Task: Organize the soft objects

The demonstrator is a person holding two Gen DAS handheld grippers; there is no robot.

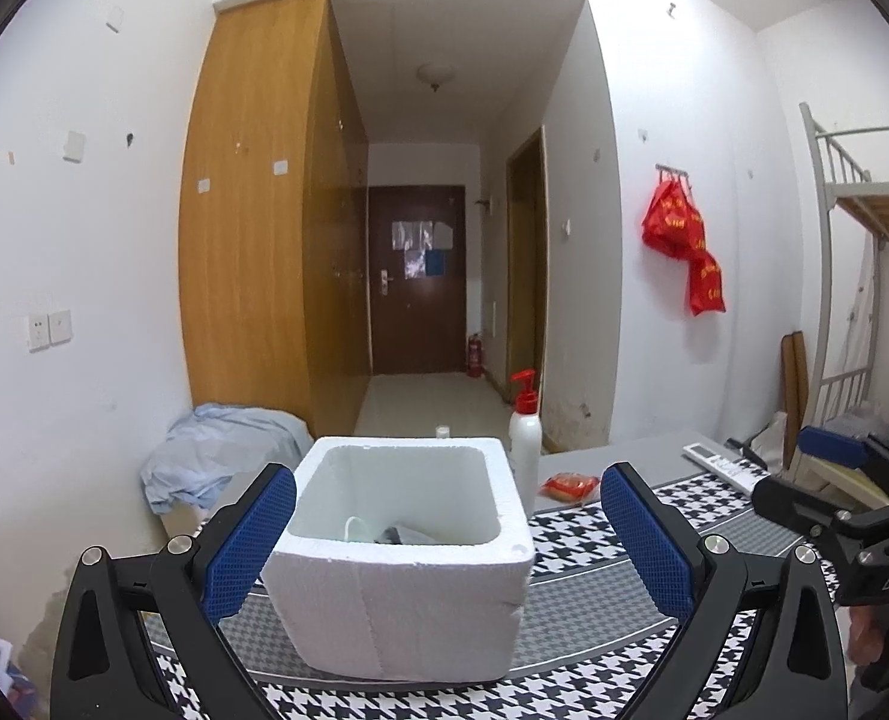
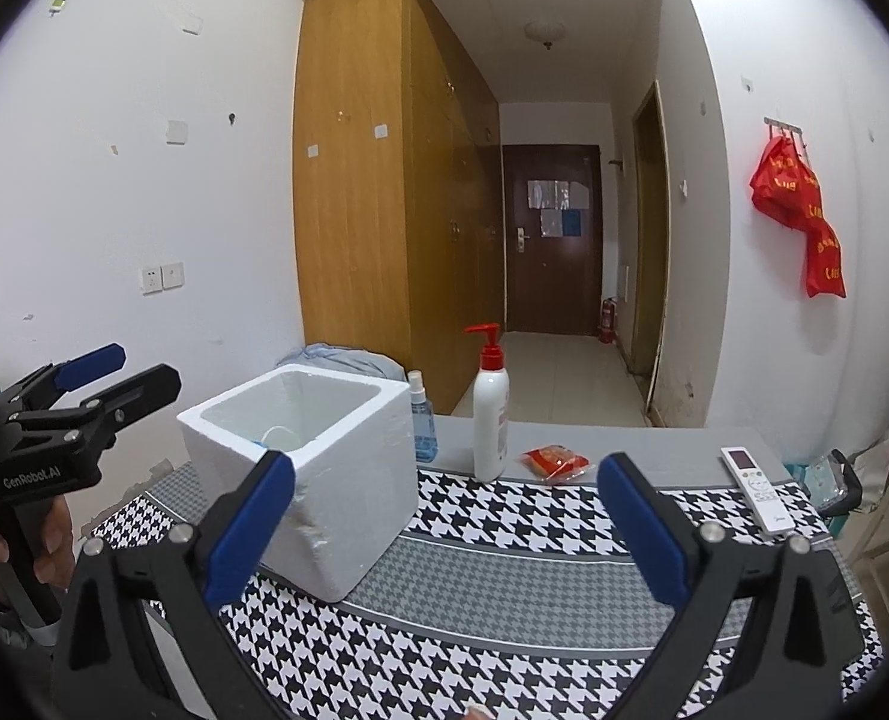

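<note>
Left gripper: its 2 blue-padded fingers stood wide apart and held nothing; the foam box sat between them, untouched as far as could be told.
Right gripper: fingers spread wide over the cloth, empty, to the right of the box.
Foam box: white, open-topped, upright on the near left part of the table; a white cord and a dark item lay at its bottom, too hidden to identify.
Red packet: small crinkled wrapper lying flat on the far side of the table, just right of the pump bottle and well apart from the box.
Pump bottle: white with a red pump, upright behind and to the right of the box.
Spray bottle: clear, blue liquid, just beside the box's far right corner.
Remote control: white, flat near the right edge.
Table: covered by a black-and-white houndstooth cloth with grey bands.
Blue fabric: heaped beyond the table's far left.
Person's hand: gripped the left tool's handle.
</note>
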